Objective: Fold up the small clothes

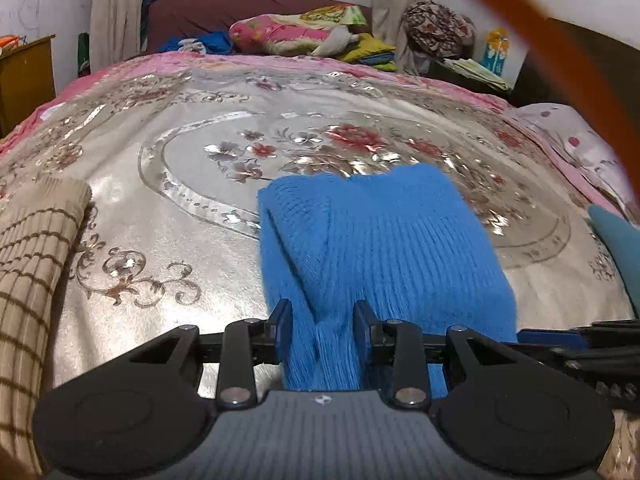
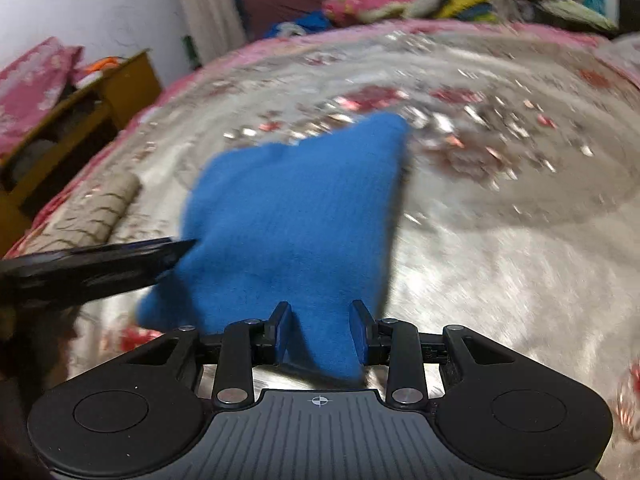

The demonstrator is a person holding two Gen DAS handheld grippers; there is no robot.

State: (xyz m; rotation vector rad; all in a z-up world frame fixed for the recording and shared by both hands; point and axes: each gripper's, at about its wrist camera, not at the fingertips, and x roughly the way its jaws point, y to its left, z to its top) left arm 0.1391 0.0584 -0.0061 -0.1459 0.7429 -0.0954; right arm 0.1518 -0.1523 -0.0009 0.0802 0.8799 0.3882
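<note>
A blue knitted garment [image 1: 384, 240] lies on the bed, its near edge bunched up between the jaws of my left gripper [image 1: 322, 328], which is shut on it. In the right wrist view the same blue garment [image 2: 288, 216] runs from its far corner down into my right gripper [image 2: 320, 330], also shut on a gathered corner. The right view is blurred. My left gripper [image 2: 100, 260] shows there as a dark bar touching the garment's left side. The right gripper's black body [image 1: 580, 344] shows at the lower right edge of the left view.
A beige checked garment [image 1: 32, 264] lies rolled at the left, seen again as the beige roll [image 2: 88, 212]. The silver floral bedspread [image 1: 200, 128] covers the bed. Pillows and clothes [image 1: 296, 32] pile at the headboard. A wooden cabinet [image 2: 80, 120] stands left. An orange strap [image 1: 560, 48] crosses top right.
</note>
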